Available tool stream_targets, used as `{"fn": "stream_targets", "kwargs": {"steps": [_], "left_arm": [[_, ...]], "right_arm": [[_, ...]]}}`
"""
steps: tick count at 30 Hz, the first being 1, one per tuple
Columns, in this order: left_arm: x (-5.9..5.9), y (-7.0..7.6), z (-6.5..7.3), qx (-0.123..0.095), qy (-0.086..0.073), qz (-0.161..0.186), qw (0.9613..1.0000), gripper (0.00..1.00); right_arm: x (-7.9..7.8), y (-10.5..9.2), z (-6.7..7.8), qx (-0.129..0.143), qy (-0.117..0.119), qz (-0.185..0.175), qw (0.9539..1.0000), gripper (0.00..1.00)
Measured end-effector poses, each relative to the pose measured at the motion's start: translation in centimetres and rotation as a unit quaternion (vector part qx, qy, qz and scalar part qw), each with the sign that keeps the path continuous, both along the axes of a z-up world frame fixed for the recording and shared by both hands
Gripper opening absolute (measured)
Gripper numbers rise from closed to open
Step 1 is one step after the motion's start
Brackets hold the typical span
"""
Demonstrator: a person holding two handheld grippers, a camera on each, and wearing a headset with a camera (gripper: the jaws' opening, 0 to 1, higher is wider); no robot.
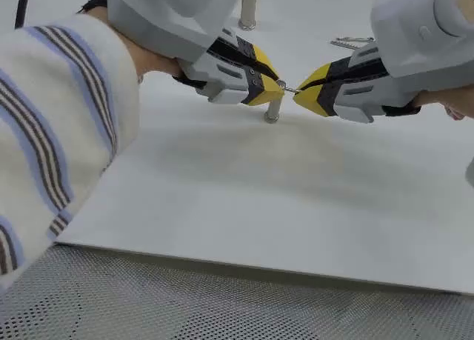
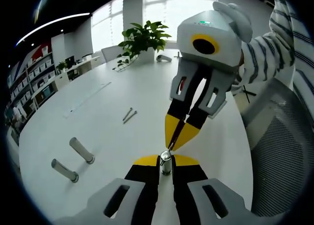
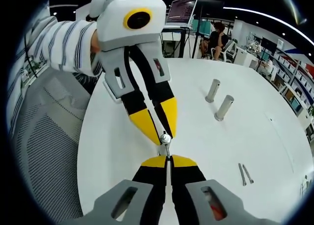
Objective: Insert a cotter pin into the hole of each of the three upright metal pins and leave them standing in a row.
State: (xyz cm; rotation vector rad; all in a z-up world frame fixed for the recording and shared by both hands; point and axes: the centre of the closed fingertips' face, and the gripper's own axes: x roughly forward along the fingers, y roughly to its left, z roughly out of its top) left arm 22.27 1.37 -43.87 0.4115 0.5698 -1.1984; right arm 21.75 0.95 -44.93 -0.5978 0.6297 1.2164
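Left tongs [image 1: 269,88] are clamped on the head of the near metal pin [image 1: 273,112], bracing it upright on the desk [image 1: 244,192]. Right tongs [image 1: 304,92] come in from the opposite side, closed tight on a cotter pin [image 3: 167,149] and pointing it straight at the top of that metal pin. The two sets of yellow tips are almost nose to nose. The cotter pin's end meets the head of the metal pin, but it is too small to tell whether it has entered the hole or is only lined up with it.

Moving outward, the two other metal pins [image 3: 212,90] [image 3: 224,108] stand close together, well apart from the one being worked. No cotter pin can be made out on either, though they are small at this range. The spare cotter pins [image 3: 245,173], two of them, lie side by side on the desk, off to the right tongs' side.

Going by that, this looks like the first of the three insertions, and it is not yet finished. Two more metal pins are left to do, and the row looks unfinished, with this one standing away from its partners.
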Motion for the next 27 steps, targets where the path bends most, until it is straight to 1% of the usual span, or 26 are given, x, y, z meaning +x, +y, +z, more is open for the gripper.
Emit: {"fn": "stream_targets", "kwargs": {"steps": [5, 7, 8, 10, 12, 17, 19, 22, 26, 27], "left_arm": [[-0.1, -0.1, 0.0, 0.001, 0.002, -0.002, 1.0000, 0.06], [-0.1, 0.0, -0.1, 0.004, 0.002, -0.002, 1.0000, 0.06], [-0.1, 0.0, -0.1, 0.004, 0.002, -0.002, 1.0000, 0.06], [-0.2, 0.0, -0.1, 0.003, 0.004, -0.003, 1.0000, 0.06], [-0.2, 0.0, -0.1, 0.004, 0.004, -0.004, 1.0000, 0.06], [-0.1, 0.1, -0.1, 0.005, 0.004, -0.005, 1.0000, 0.06], [-0.1, 0.1, -0.1, 0.008, 0.003, -0.006, 0.9999, 0.06], [-0.1, 0.2, -0.1, 0.010, 0.003, -0.007, 0.9999, 0.06], [-0.1, 0.3, -0.1, 0.011, 0.002, -0.007, 0.9999, 0.06], [0.0, 0.4, -0.1, 0.012, 0.002, -0.007, 0.9999, 0.06]], "right_arm": [[0.1, 1.0, 0.0, 0.013, -0.013, 0.017, 0.9997, 0.00], [0.2, 1.1, 0.0, 0.014, -0.019, 0.020, 0.9995, 0.00], [0.2, 1.0, 0.0, 0.014, -0.018, 0.020, 0.9995, 0.00], [-0.1, 0.9, -0.1, 0.015, -0.011, 0.018, 0.9997, 0.03], [-0.2, 0.5, -0.3, 0.011, -0.012, 0.022, 0.9996, 0.05], [-0.1, -0.2, -0.4, 0.008, -0.009, 0.012, 0.9999, 0.02], [-0.1, -0.2, -0.2, 0.015, -0.007, 0.006, 0.9999, 0.00], [-0.1, 0.0, 0.1, 0.024, -0.006, 0.004, 0.9997, 0.00], [0.1, 0.4, 0.4, 0.032, -0.008, 0.000, 0.9995, 0.00], [0.1, 0.7, 0.6, 0.034, -0.003, -0.002, 0.9994, 0.00]]}}
